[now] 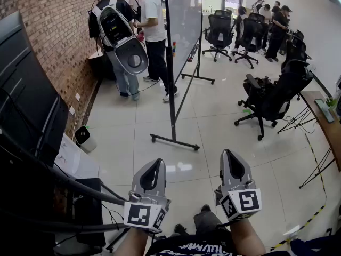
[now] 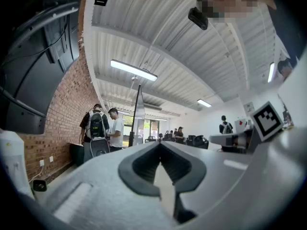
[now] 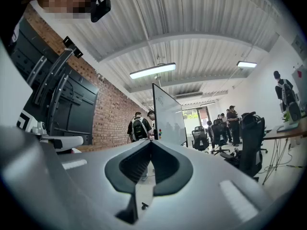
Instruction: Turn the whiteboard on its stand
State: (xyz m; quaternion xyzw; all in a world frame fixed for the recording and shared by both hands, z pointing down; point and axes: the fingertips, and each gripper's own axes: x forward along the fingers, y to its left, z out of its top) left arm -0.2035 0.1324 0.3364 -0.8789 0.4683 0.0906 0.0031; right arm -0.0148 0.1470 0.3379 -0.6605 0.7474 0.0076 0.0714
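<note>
The whiteboard [image 1: 185, 23] stands on a black wheeled stand [image 1: 172, 103] in the middle of the room, a few steps ahead of me, seen nearly edge-on. My left gripper [image 1: 158, 163] and right gripper [image 1: 228, 155] are held side by side low in the head view, both pointing toward the stand and well short of it. Each is shut with nothing between its fingers. The left gripper view shows the shut left gripper [image 2: 159, 145] and the board as a thin dark edge [image 2: 138, 114]. In the right gripper view, the board's face [image 3: 168, 116] shows beyond the shut right gripper [image 3: 151, 143].
Two people [image 1: 144, 31] stand by the brick wall just left of the board. Black office chairs [image 1: 272, 97] sit to the right, with more chairs [image 1: 219, 31] and people behind. A dark panel [image 1: 26, 105] and cables fill my left. A desk [image 1: 325, 121] lines the right wall.
</note>
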